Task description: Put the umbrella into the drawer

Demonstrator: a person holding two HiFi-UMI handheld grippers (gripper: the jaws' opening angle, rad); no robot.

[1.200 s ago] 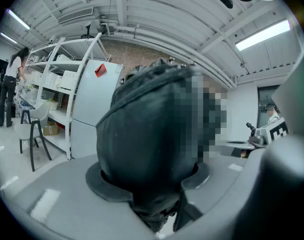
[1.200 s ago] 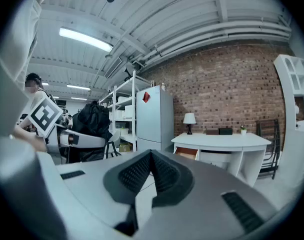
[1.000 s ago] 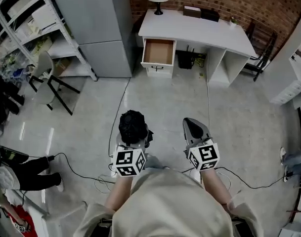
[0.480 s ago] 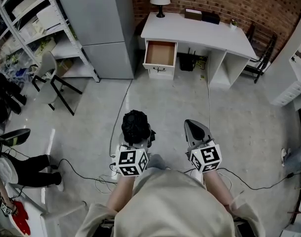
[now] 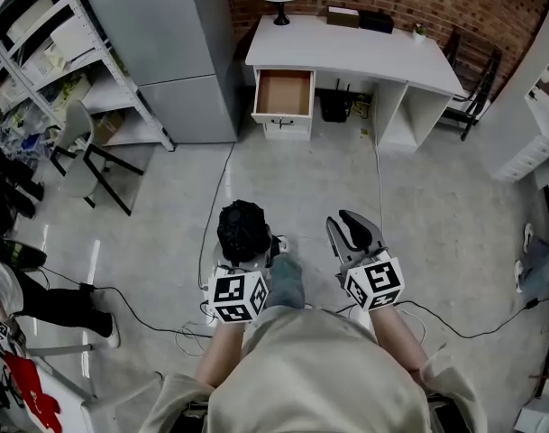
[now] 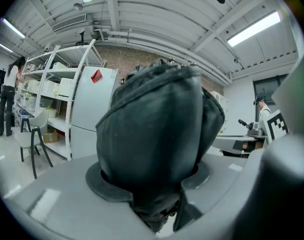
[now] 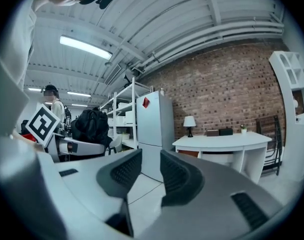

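Left gripper (image 6: 152, 184) clamped on black folded fabric umbrella (image 6: 156, 129), grip seemingly unchanged. Right gripper (image 7: 144, 171) beside it: jaws, earlier together, now opening, nothing between. Open brown-lined drawer (image 5: 284, 93) of white desk (image 5: 346, 52) well ahead.

left tool (image 5: 252, 244): clamped on umbrella (image 5: 242, 229), near level | right tool (image 5: 351, 233): jaws opening, nothing between, near level

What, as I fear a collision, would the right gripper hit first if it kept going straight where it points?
Nothing near: the right gripper, jaws opening and empty, looks over floor. Far ahead the grey fridge shows through the gap, the white desk beside it; which comes first is unclear.
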